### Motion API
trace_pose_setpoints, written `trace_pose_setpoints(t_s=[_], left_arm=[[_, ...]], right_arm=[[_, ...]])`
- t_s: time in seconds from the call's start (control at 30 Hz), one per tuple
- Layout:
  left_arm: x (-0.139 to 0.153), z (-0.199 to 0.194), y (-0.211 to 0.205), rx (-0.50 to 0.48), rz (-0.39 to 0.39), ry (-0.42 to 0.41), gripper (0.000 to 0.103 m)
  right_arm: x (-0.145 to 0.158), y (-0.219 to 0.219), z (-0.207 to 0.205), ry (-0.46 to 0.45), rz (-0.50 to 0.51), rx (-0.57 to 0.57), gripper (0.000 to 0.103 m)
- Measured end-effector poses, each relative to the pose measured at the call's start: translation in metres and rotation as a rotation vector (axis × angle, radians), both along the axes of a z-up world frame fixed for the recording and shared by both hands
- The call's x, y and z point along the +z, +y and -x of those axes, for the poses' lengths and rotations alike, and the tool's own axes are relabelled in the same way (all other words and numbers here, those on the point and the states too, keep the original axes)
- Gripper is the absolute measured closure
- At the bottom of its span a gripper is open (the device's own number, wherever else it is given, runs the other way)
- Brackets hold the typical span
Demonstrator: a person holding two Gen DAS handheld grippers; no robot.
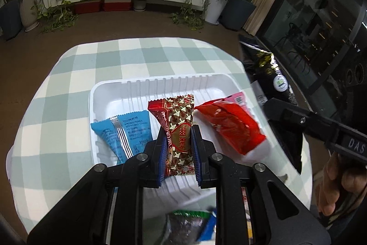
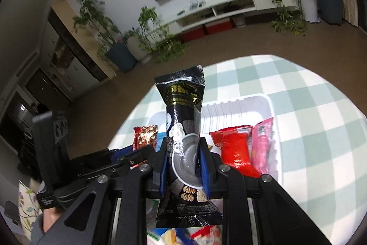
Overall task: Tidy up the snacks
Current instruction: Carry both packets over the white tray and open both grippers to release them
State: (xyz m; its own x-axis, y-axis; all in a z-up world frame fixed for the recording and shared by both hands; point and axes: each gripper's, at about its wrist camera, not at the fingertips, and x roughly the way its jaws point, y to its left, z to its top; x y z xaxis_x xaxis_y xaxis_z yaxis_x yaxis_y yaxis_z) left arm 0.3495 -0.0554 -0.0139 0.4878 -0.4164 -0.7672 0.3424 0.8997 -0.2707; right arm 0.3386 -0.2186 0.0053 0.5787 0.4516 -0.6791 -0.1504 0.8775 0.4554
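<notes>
Two grippers holding snacks | left gripper (image 1: 179, 141) squeezing brown pack (image 1: 177, 130) over tray (image 1: 110, 93) | right gripper (image 2: 183, 160) squeezing black pack (image 2: 183, 130) — risk: bumping together, packs slipping out.

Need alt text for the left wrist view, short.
The left gripper pinches a red-and-gold patterned snack packet over a white plastic tray on a green-checked tablecloth. A blue packet and red packet lie in the tray.

One white tray (image 1: 110, 93) on the desk, three packets in it: one blue (image 1: 128, 130), one red (image 1: 231, 125), one pink (image 2: 262, 144). Two more held: one red-and-gold (image 1: 180, 128), one black (image 2: 183, 121).
</notes>
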Motion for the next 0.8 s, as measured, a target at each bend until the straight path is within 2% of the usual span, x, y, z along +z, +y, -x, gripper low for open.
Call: trace_pose_setpoints(t_s=[0.27,0.43,0.8], left_arm=[[-0.040,-0.012,-0.010,-0.010,-0.044,0.031,0.085],[-0.055,-0.014,-0.012,0.005,-0.063,0.044,0.085],[-0.066,-0.019,-0.008,0.029,-0.075,0.054,0.082]], right_arm=[[-0.043,0.016,-0.023,0.073,0.099,-0.003,0.078],[-0.058,0.022,-0.025,0.086,0.147,-0.003,0.078],[-0.076,0.034,-0.031,0.105,0.212,0.023,0.078]])
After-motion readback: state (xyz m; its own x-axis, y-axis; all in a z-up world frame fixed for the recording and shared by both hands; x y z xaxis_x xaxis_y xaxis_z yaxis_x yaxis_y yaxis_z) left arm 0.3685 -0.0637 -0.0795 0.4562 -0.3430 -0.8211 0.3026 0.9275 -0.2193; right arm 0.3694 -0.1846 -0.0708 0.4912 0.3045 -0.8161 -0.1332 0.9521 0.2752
